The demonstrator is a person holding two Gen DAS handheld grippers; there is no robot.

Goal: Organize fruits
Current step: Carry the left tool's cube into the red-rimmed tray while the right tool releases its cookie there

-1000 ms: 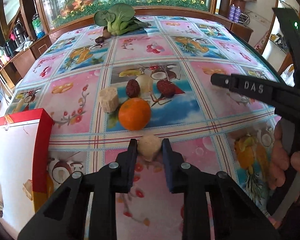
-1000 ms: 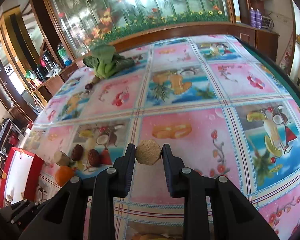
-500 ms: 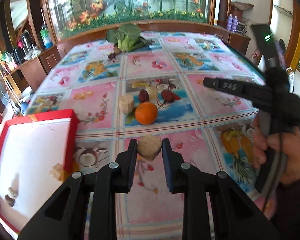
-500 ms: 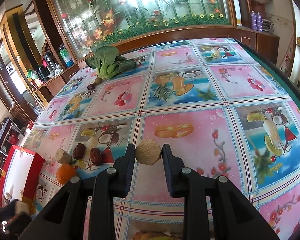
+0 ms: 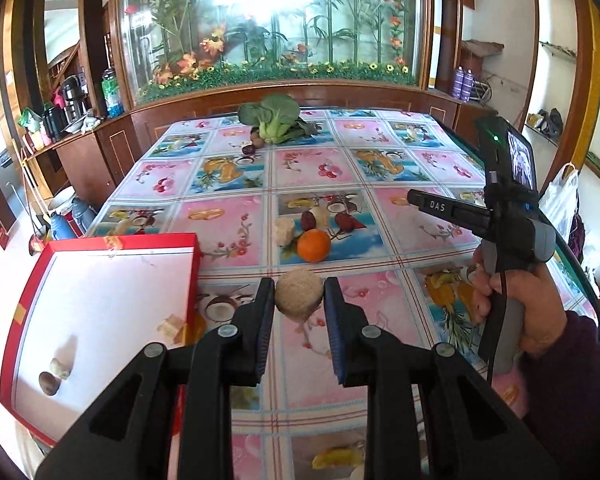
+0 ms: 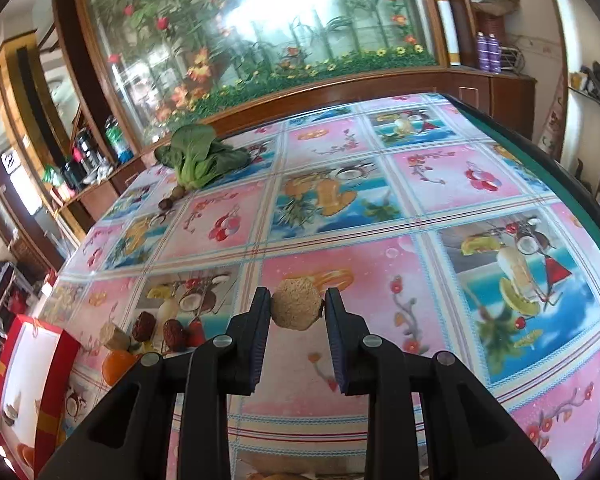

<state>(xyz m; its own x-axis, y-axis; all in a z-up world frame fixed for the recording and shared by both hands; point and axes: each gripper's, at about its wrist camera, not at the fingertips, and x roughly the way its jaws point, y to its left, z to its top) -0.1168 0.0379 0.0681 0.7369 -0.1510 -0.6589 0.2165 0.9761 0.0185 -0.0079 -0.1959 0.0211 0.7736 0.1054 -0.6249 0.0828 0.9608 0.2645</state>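
L tool (image 5: 299, 298) clamps a tan round fruit (image 5: 299, 294) above counter (image 5: 380, 240); red box (image 5: 100, 312) to its left. R tool (image 6: 297, 310) grips another tan fruit (image 6: 296, 309); orange (image 5: 314, 245) ahead of L tool.

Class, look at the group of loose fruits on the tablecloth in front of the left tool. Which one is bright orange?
The round orange, nearest the left tool. The two dates behind it are dark red, and the cut chunk beside it is pale cream.
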